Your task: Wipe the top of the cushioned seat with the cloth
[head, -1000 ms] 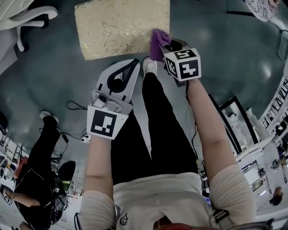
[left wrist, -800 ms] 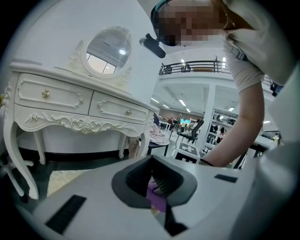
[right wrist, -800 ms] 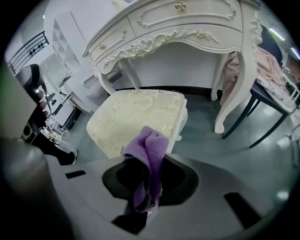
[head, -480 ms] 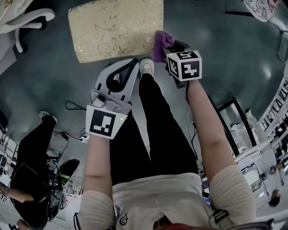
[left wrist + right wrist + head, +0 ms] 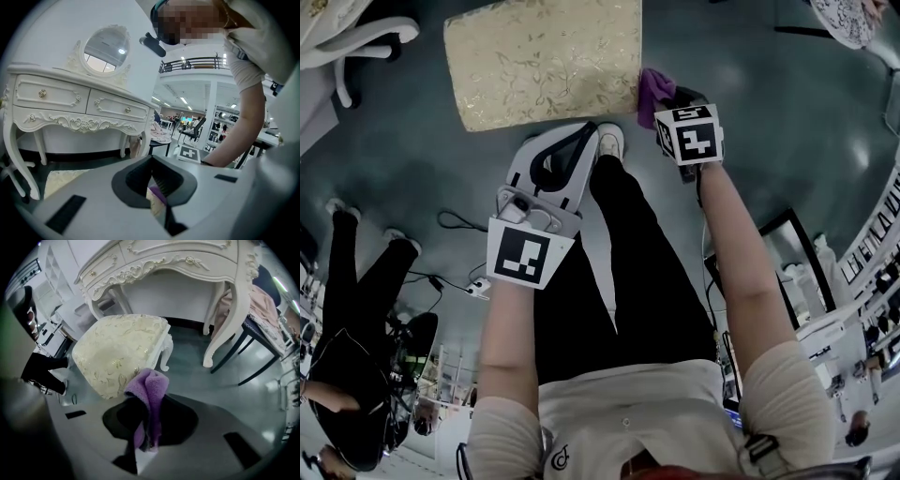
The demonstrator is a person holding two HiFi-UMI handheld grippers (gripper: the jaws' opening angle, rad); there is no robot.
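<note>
Grey floor (image 5: 750, 75) | dressing table (image 5: 187, 258): gripper views only | right gripper (image 5: 146, 427) jaws clamp cloth (image 5: 152, 390) | left gripper (image 5: 157, 187) jaws together

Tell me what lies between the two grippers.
In the head view, the person's white shoe lies between the left gripper and the right gripper.

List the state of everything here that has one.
cushioned seat: upright, top bare.
cloth: bunched, clamped in the right gripper, beside the seat.
right gripper: shut on the cloth.
left gripper: shut, empty.
dressing table drawers: shut.
</note>
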